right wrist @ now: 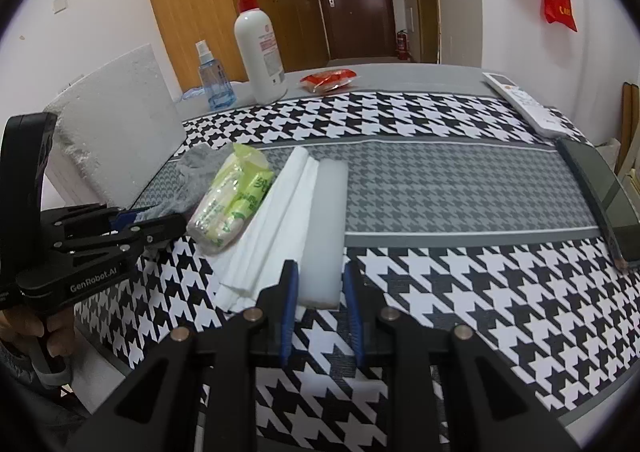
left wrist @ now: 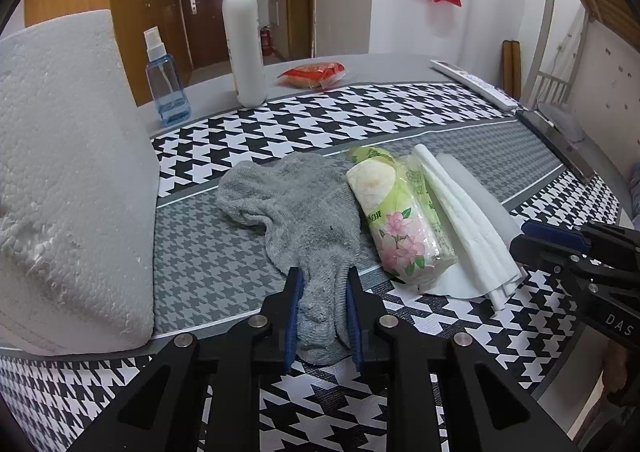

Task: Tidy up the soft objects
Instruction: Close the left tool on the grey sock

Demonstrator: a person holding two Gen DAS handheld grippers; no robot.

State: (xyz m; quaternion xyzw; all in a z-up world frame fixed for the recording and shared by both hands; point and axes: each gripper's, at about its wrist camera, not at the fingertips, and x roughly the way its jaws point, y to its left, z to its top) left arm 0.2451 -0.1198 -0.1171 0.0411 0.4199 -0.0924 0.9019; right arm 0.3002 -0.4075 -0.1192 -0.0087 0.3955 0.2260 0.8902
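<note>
A: Where's the sock [left wrist: 296, 212]?

B: On the grey band of the houndstooth mat [left wrist: 360, 112] that covers the desk, its near end between the left gripper [left wrist: 322, 284]'s jaws. The blue pads [left wrist: 294, 312] touch the fabric on both sides, so the jaws are clamped on it.

A: And beside it?

B: A green tissue pack [left wrist: 396, 220] leans on the sock's right edge. Next come folded white paper sheets [left wrist: 460, 220], then a white foam strip [right wrist: 326, 220].

A: The right gripper [right wrist: 322, 284]?

B: Its jaws straddle the near end of that foam strip. The left pad looks to touch the strip; on the right there is a small gap. I can't tell whether it grips.

A: What else?

B: A big styrofoam block [left wrist: 68, 172] stands at the left edge. At the far side are a blue spray bottle [left wrist: 162, 80], a white pump bottle [left wrist: 242, 40] and a red snack packet [left wrist: 312, 74]. A remote [right wrist: 524, 102] and a phone [right wrist: 600, 196] lie along the right edge.
</note>
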